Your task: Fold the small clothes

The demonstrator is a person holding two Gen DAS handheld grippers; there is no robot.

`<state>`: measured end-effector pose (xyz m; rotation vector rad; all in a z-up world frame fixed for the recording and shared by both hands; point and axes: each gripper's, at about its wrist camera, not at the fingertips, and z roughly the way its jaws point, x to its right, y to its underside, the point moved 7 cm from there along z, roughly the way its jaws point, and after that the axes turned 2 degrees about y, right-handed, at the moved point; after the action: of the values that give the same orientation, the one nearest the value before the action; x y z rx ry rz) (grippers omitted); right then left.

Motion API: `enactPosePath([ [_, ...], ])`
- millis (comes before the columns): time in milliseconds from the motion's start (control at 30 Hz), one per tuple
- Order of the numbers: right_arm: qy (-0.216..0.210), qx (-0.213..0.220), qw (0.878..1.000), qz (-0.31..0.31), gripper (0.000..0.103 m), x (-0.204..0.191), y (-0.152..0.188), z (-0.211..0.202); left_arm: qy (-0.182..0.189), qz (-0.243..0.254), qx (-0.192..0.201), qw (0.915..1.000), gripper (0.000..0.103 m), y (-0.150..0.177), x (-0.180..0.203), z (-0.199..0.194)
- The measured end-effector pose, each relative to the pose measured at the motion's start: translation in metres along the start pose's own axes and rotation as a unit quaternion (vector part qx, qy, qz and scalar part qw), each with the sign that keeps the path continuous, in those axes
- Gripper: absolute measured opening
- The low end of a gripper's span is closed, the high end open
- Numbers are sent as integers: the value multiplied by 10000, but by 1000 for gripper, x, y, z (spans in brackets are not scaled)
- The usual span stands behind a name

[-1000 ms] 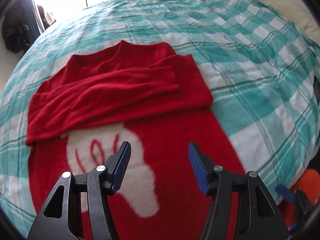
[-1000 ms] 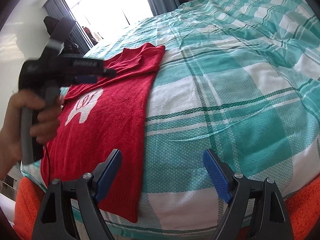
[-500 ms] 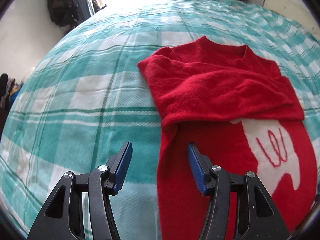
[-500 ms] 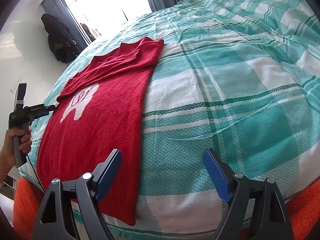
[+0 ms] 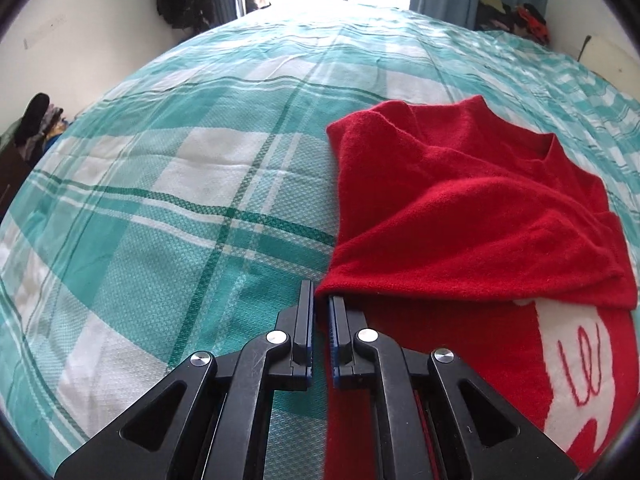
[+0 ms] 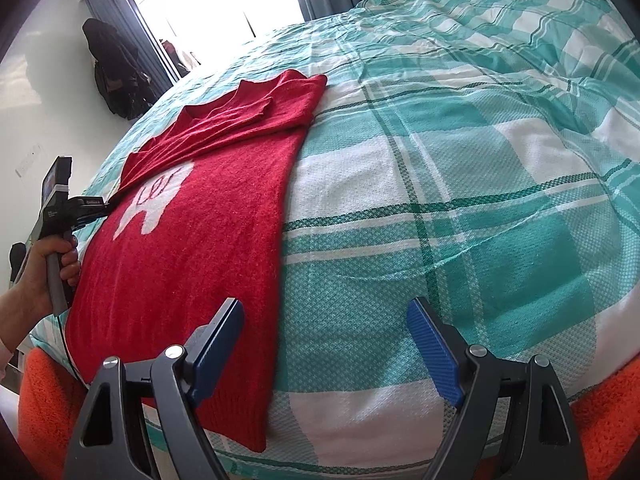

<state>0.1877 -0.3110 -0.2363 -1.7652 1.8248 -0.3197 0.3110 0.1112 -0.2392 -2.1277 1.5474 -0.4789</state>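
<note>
The left gripper [image 5: 319, 312], spread half a second ago beside the red sweater [image 5: 460, 216], is now clenched on the sweater's left side edge, just below the folded-in sleeve [image 5: 480, 248]; the sweater lies flat near the foot edge of the bed [image 5: 180, 200], sleeves crossed over its chest; the right gripper [image 6: 326, 344] hangs released over the hem's right corner, gripping nothing; the side fold looks ready once the right pinches too.
</note>
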Motion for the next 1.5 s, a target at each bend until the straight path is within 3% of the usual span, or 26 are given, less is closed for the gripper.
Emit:
enactPosePath([
  [300,-46,-8,10000,48,83,2,0,1,-473,236,-75,9986,9,15,-6,-13],
  [367,-58,-6,10000,61,84,2,0,1,-240,286,-160,9992,11,22,-11,-20],
  [400,-72,-6,9999,79,84,3,0,1,-176,316,-167,9992,22,24,-14,-26],
  [433,-84,-7,9999,93,84,3,0,1,-160,315,-124,9993,42,26,-19,-33],
  [500,-95,-5,9999,108,84,3,0,1,-121,139,208,9996,59,19,-33,-51],
  [567,-81,-8,9999,91,84,3,0,1,141,-170,378,9990,59,-1,-44,-58],
  [633,-57,-15,10000,54,85,3,1,2,629,-475,321,9964,59,-30,-45,-52],
  [733,-5,-43,10000,-23,88,0,2,5,1259,-518,-61,9907,61,-70,-24,-22],
  [833,52,-62,9999,-75,89,-1,2,7,1292,-268,-606,9894,63,-92,0,24],
  [867,63,-65,9999,-80,89,-2,2,7,1227,-232,-772,9892,62,-97,4,40],
  [900,69,-71,9999,-80,89,-1,2,7,1162,-227,-874,9891,52,-99,8,52],
  [933,72,-77,9999,-79,89,-2,2,8,1152,-272,-902,9889,3,-101,9,61],
  [967,78,-85,9999,-81,89,-1,2,8,1155,-355,-877,9888,5,-105,9,66],
  [1067,101,-106,9998,-110,90,-2,2,10,668,-410,-367,9963,2,-118,1,61],
  [1167,118,-120,9997,-170,93,-4,1,12,433,-125,-571,9974,3,-109,0,75],
  [1267,128,-128,9996,-226,95,-6,1,14,295,106,-610,9976,18,-103,1,69],
  [1333,114,-120,9996,-214,95,-6,2,13,451,-69,-584,9972,55,-101,-5,54],
  [1400,75,-104,9998,-175,95,-5,1,12,761,-180,-333,9964,64,-94,-9,31],
  [1500,73,-104,9998,-170,95,-5,1,12,1165,64,-454,9921,64,-74,0,17],
])
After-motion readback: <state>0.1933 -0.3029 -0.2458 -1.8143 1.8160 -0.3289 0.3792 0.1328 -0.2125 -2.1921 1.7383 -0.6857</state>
